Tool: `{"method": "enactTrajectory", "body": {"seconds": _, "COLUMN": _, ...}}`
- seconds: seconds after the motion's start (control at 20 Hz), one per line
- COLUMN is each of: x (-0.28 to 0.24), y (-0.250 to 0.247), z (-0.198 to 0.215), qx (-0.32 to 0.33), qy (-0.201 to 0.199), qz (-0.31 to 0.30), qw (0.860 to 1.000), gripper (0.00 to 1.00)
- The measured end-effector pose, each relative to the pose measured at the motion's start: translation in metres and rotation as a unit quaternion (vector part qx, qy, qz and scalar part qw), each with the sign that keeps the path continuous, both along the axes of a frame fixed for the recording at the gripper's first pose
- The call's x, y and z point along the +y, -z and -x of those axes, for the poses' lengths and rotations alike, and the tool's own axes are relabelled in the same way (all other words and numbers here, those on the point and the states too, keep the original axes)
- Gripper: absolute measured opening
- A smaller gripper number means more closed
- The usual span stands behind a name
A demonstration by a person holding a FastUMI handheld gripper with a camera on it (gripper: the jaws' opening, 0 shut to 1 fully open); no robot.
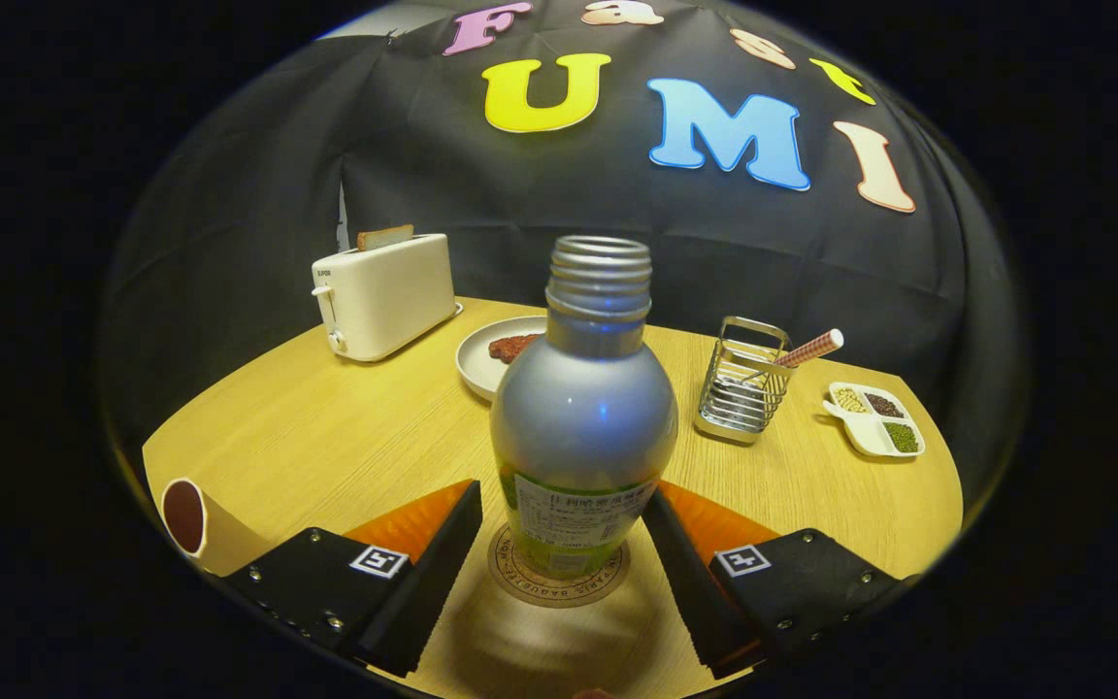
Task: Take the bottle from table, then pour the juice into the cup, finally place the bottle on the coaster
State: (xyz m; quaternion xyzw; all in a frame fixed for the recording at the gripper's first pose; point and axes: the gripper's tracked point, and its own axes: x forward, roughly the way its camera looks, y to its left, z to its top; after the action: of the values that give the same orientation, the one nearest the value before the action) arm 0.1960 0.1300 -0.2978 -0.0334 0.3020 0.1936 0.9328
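Found the bottle (pixel 582 427) standing upright on the coaster (pixel 559 585), cap off, threaded neck bare. Found the gripper (pixel 562 497) with fingers apart, one on each side of the bottle's lower label band. Made out a sliver of table (pixel 326 437) between the bottle and the left finger. Saw the right finger close against the bottle and could not tell whether it touched.

Judged the bottle stiff, metal-looking and smooth above the label, so likely slippery there, with a rounded shoulder that would let pads slide. Took the straight labelled part as the better place to hold, low and square. Could not tell how much juice remained, so could not judge the weight. Reckoned an open neck meant spills if tipped.

Noted the cup (pixel 187 516) well to the left of the bottle, and the plate (pixel 481 359) just behind the bottle.
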Motion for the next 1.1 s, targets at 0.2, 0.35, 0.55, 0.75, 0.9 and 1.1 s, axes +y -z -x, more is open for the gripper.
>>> {"method": "enactTrajectory", "body": {"seconds": 0.2, "x": -0.006, "y": -0.041, "z": 0.009, "qx": -0.03, "qy": 0.012, "qz": -0.015, "qw": 0.999, "gripper": 0.99}}
{"method": "enactTrajectory", "body": {"seconds": 0.35, "x": -0.012, "y": -0.081, "z": 0.021, "qx": -0.06, "qy": 0.022, "qz": -0.026, "qw": 0.998, "gripper": 0.99}}
{"method": "enactTrajectory", "body": {"seconds": 0.55, "x": -0.025, "y": -0.133, "z": 0.039, "qx": -0.097, "qy": 0.035, "qz": -0.033, "qw": 0.994, "gripper": 0.99}}
{"method": "enactTrajectory", "body": {"seconds": 0.75, "x": -0.04, "y": -0.18, "z": 0.062, "qx": -0.13, "qy": 0.057, "qz": -0.047, "qw": 0.989, "gripper": 0.99}}
{"method": "enactTrajectory", "body": {"seconds": 0.9, "x": -0.053, "y": -0.209, "z": 0.084, "qx": -0.151, "qy": 0.07, "qz": -0.051, "qw": 0.985, "gripper": 0.99}}
{"method": "enactTrajectory", "body": {"seconds": 1.1, "x": -0.067, "y": -0.231, "z": 0.114, "qx": -0.173, "qy": 0.091, "qz": -0.057, "qw": 0.979, "gripper": 0.99}}
